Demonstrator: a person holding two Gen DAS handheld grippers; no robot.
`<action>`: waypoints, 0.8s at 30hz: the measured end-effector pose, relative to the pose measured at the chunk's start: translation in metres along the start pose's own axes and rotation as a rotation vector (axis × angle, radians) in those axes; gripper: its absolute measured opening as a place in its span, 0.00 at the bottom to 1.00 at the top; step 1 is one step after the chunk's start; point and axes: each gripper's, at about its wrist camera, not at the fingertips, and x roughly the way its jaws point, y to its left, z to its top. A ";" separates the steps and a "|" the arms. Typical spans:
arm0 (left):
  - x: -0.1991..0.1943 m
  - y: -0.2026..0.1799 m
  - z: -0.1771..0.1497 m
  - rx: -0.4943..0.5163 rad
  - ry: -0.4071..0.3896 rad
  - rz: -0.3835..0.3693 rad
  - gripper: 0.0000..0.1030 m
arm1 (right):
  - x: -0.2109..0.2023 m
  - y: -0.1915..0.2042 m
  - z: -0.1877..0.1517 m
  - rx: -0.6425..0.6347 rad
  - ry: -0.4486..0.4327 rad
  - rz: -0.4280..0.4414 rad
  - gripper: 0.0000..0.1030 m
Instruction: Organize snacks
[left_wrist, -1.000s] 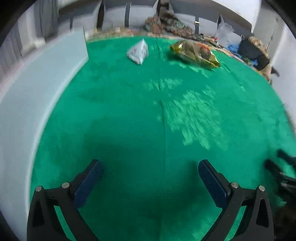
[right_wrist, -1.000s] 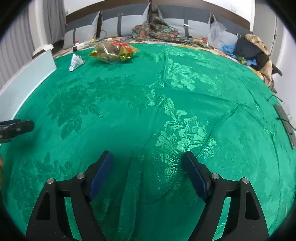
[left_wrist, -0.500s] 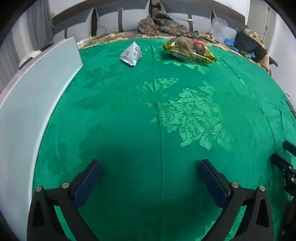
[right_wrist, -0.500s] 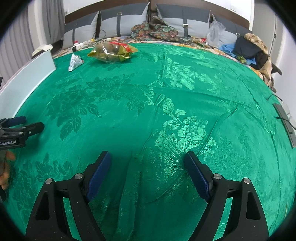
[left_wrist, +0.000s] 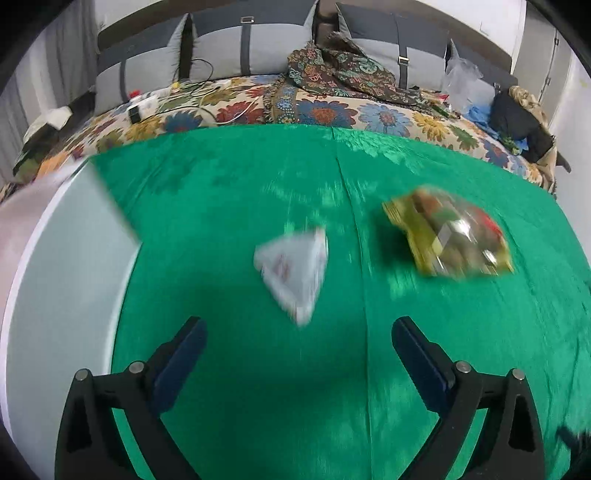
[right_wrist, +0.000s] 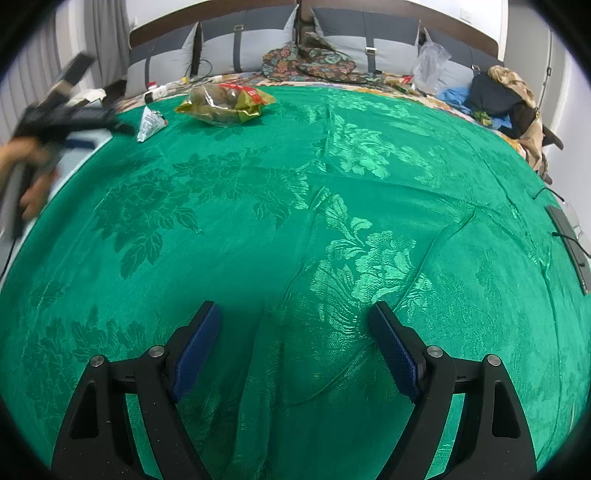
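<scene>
A small white triangular snack packet (left_wrist: 293, 271) lies on the green cloth (left_wrist: 258, 369), just ahead of my open, empty left gripper (left_wrist: 297, 343). A yellow clear bag of snacks (left_wrist: 448, 232) lies to its right. In the right wrist view the white packet (right_wrist: 149, 123) and the yellow bag (right_wrist: 225, 103) are far off at the back left. The left gripper (right_wrist: 55, 110) shows there blurred, near the packet. My right gripper (right_wrist: 293, 338) is open and empty, low over the cloth's front.
A pale grey-white board or box (left_wrist: 62, 280) stands along the cloth's left edge. Behind the cloth are a floral bedspread (left_wrist: 332, 110), grey pillows, cables and clothes. A dark flat device (right_wrist: 569, 240) with cables lies at the right edge.
My left gripper has moved far forward toward the white packet and yellow bag, which now look much larger and blurred. The right gripper has stayed still and open.
</scene>
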 end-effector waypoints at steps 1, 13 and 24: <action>0.009 -0.003 0.008 0.017 -0.002 0.015 0.94 | 0.000 0.000 0.000 0.000 0.000 0.000 0.83; 0.006 -0.005 -0.012 0.079 -0.047 0.035 0.41 | 0.000 0.000 0.000 0.000 0.000 0.000 0.83; -0.096 -0.023 -0.138 0.093 0.000 -0.078 0.43 | 0.000 0.000 0.000 0.000 0.000 0.000 0.83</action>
